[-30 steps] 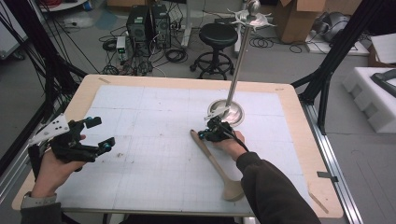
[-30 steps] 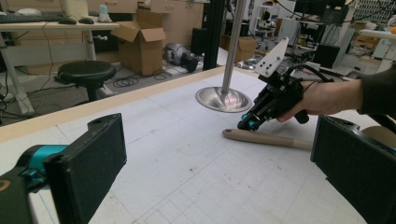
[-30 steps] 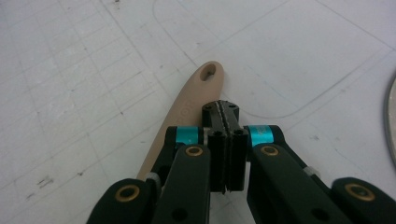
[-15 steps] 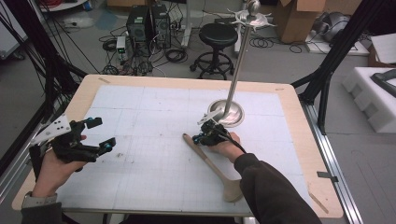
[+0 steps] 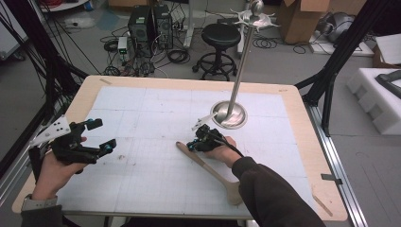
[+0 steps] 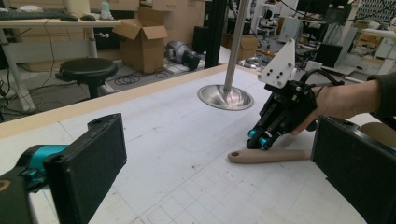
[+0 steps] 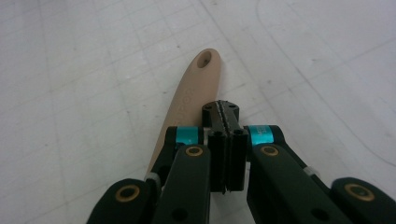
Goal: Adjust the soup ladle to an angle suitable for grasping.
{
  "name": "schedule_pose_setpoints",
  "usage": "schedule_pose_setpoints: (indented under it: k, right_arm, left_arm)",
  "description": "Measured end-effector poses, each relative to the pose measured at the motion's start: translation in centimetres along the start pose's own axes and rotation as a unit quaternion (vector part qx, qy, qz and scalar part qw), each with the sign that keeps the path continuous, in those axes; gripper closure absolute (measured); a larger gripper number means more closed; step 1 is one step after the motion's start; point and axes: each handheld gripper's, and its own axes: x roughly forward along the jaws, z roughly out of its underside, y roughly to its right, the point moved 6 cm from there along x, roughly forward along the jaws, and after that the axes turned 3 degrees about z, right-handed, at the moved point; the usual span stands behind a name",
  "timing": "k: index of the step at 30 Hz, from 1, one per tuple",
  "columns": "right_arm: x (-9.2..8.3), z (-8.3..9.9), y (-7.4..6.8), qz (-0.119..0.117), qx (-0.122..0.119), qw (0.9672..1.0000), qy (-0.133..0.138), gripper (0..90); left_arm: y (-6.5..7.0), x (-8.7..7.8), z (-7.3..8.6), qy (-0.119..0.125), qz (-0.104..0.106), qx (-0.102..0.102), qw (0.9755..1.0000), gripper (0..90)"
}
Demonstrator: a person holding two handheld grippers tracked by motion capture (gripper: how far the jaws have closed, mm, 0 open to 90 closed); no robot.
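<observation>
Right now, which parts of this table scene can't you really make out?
- Long tan wooden spoon: high view, middle under the right gripper and hand, bowl end partly behind the dark sleeve.
- Same spoon: right gripper view, most of it behind the shut black jaws.
- Tall silver metal stand: left gripper view, top cut off by the edge.

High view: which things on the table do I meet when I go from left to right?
Left black two-jaw gripper → long tan wooden spatula with the right black gripper shut over its handle → round shiny metal base of the tall stand.
</observation>
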Motion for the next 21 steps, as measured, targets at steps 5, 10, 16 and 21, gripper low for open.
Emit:
schedule_pose_setpoints:
  k: [5, 10, 16, 21]
  right_arm:
    - [0.5, -0.3, -1.3, -0.019, -0.02, 0.9996, -0.005, 90.0]
    - [0.8, -0.5, -2.7, -0.058, -0.028, 0.9979, -0.005, 90.0]
    - [1.0, -0.5, -3.3, -0.068, -0.038, 0.9969, -0.009, 90.0]
    - [1.0, -0.6, -4.1, -0.079, -0.053, 0.9953, -0.015, 90.0]
  left_arm:
    - [0.0, 0.0, 0.0, -0.002, 0.001, 0.001, 1.0, 3.9]
    - [0.0, 0.0, 0.0, -0.001, 0.0, 0.0, 1.0, 3.9]
    - [-0.1, 0.0, 0.1, -0.001, 0.0, -0.001, 1.0, 3.9]
    - [-0.2, 0.0, 0.1, -0.002, 0.0, -0.001, 1.0, 3.9]
